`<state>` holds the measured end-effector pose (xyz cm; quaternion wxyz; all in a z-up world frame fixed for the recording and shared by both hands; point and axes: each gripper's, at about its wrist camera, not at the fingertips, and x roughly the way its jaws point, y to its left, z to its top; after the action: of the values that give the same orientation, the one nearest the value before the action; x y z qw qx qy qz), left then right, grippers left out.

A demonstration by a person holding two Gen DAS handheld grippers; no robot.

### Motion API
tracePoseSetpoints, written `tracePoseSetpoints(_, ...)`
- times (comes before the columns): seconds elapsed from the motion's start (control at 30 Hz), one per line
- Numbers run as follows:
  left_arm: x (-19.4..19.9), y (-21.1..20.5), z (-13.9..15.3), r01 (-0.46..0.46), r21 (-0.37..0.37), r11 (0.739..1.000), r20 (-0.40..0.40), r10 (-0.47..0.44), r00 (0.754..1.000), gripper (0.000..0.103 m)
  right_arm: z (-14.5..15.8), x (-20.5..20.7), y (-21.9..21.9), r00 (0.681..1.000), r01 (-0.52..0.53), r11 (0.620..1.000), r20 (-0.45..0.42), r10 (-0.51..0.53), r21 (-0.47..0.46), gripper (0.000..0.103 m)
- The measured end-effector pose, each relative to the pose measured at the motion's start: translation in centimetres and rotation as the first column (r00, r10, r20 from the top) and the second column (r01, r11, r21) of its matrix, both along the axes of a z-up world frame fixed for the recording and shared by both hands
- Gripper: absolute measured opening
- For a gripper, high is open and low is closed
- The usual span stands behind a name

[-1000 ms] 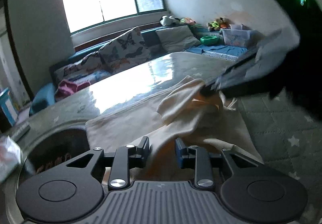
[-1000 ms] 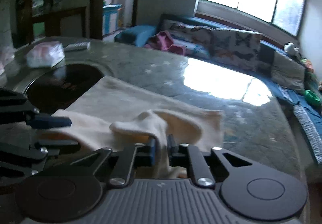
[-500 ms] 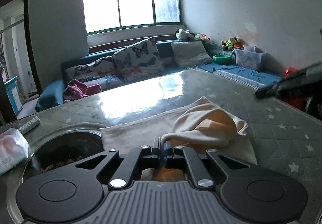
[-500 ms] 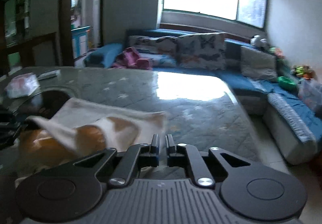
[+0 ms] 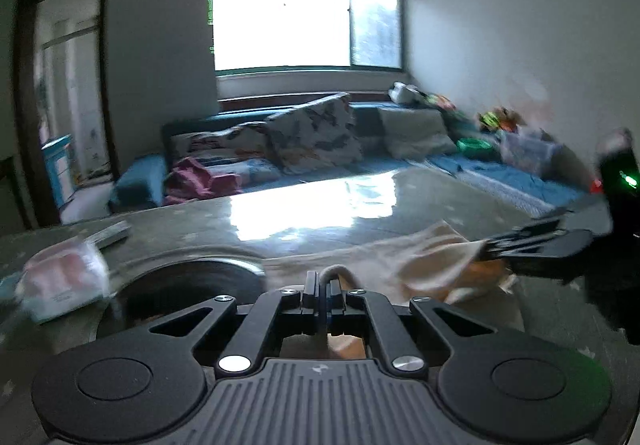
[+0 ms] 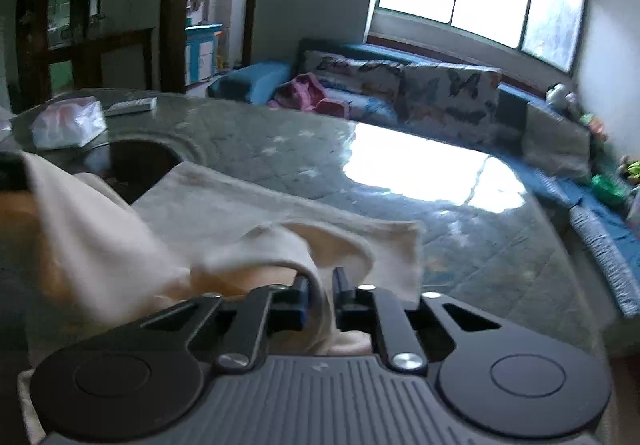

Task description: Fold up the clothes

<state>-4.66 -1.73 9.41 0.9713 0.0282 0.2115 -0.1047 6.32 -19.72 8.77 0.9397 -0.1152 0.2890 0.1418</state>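
Observation:
A cream garment with an orange inner side lies rumpled on the grey star-patterned table. My left gripper is shut on a fold of its near edge, and a small loop of cloth shows above the fingertips. At the right of the left wrist view, my right gripper holds another part of the garment raised off the table. In the right wrist view the garment runs between the fingers of the right gripper, whose jaws are closing on it. A lifted corner rises at the left.
A dark round recess is set in the table to the left of the garment. A pack of tissues and a remote lie beyond it. A blue sofa with cushions runs along the far side under the window.
The left jaws closed on the garment's near edge and rose with it. The right gripper swung away to the right, then came back with cloth between its fingers.

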Motion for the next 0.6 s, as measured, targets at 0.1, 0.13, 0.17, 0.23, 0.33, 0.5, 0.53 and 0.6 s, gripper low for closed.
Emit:
tracePoseSetpoints(0.1,-1.0,2.7,0.5,-0.075,-0.040,0.996,-0.008,0.074,0.997,0.003,1.3,-1.3,-1.9,0.997,0.047,0.999,0.057,-0.046,-0.017,0.004)
tracePoseSetpoints(0.13,-1.3,3.7,0.6,-0.101,-0.054,0.993,-0.013,0.100,0.995,0.003,1.7,-1.7,-2.7,0.995,0.068,0.997,0.078,-0.066,-0.021,0.004)
tracePoseSetpoints(0.17,-1.7,4.6,0.7,-0.124,-0.070,0.990,-0.021,0.122,0.992,0.003,2.2,-2.2,-3.7,0.991,0.092,0.996,0.097,-0.089,-0.021,0.004)
tracePoseSetpoints(0.23,-2.4,6.4,0.7,-0.169,-0.103,0.980,-0.038,0.166,0.985,0.003,3.2,-3.2,-5.7,0.982,0.142,0.990,0.128,-0.140,-0.012,0.003)
tracePoseSetpoints(0.33,-3.6,8.4,0.2,-0.208,-0.145,0.967,-0.077,0.199,0.977,0.003,4.4,-4.7,-8.7,0.967,0.213,0.977,0.143,-0.213,0.011,0.003)
tracePoseSetpoints(0.5,-4.4,10.2,-1.9,-0.286,-0.193,0.939,-0.185,0.252,0.950,0.003,3.9,-5.6,-9.8,0.979,0.182,0.982,0.080,-0.186,0.053,0.007)
tracePoseSetpoints(0.53,-4.4,10.5,-2.2,-0.299,-0.206,0.932,-0.200,0.259,0.945,0.004,3.6,-5.6,-9.3,0.984,0.162,0.985,0.067,-0.166,0.058,0.010)
tracePoseSetpoints(0.6,-4.5,11.0,-2.7,-0.325,-0.231,0.917,-0.230,0.273,0.934,0.004,2.9,-5.5,-8.2,0.991,0.122,0.990,0.041,-0.125,0.068,0.012)
